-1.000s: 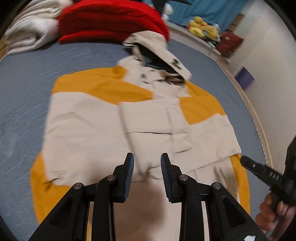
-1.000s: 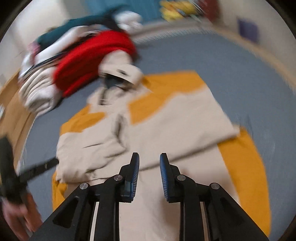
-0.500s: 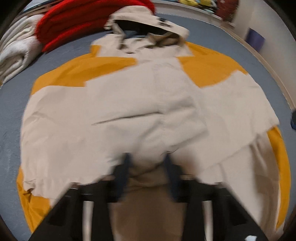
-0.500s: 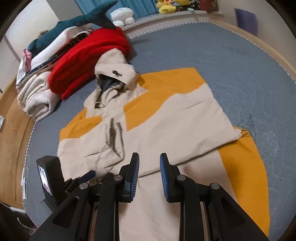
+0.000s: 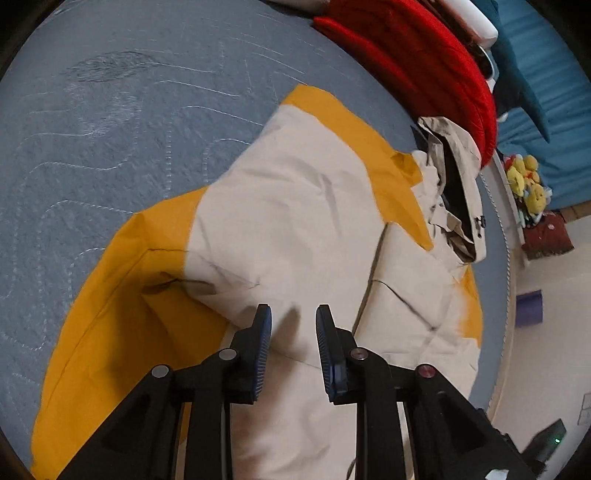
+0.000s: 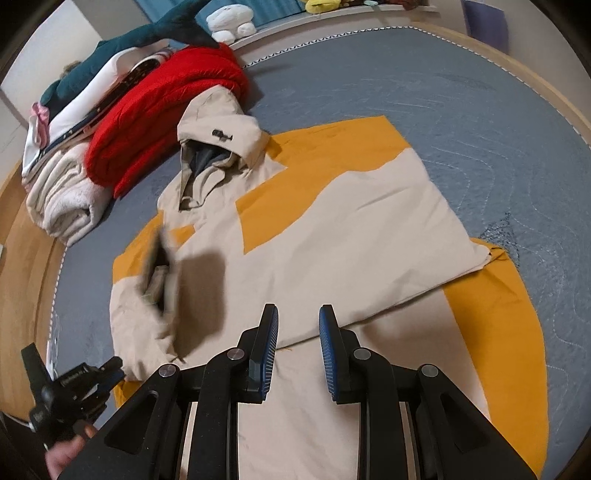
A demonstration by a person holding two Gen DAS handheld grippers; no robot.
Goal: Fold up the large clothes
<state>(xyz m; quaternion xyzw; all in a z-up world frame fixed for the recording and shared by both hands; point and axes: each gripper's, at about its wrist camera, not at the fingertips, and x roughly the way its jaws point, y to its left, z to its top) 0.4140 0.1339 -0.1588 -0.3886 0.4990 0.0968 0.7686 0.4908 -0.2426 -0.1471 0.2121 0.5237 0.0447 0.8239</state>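
Matt woven-cloth jacket [image 6: 332, 236] (creased) lies on a quilted, stitched grey bedcover [image 6: 480, 122].

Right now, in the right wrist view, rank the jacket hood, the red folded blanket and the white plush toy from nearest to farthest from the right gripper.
1. Jacket hood: beige, up and left of the right gripper, at the jacket's top.
2. Red folded blanket: just behind the hood, further left.
3. White plush toy: farthest, on the ledge past the bed's edge.

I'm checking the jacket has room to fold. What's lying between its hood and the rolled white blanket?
In the right wrist view, only bare blue quilted bed cover lies between the hood and the white blanket; the red folded garment borders it behind.
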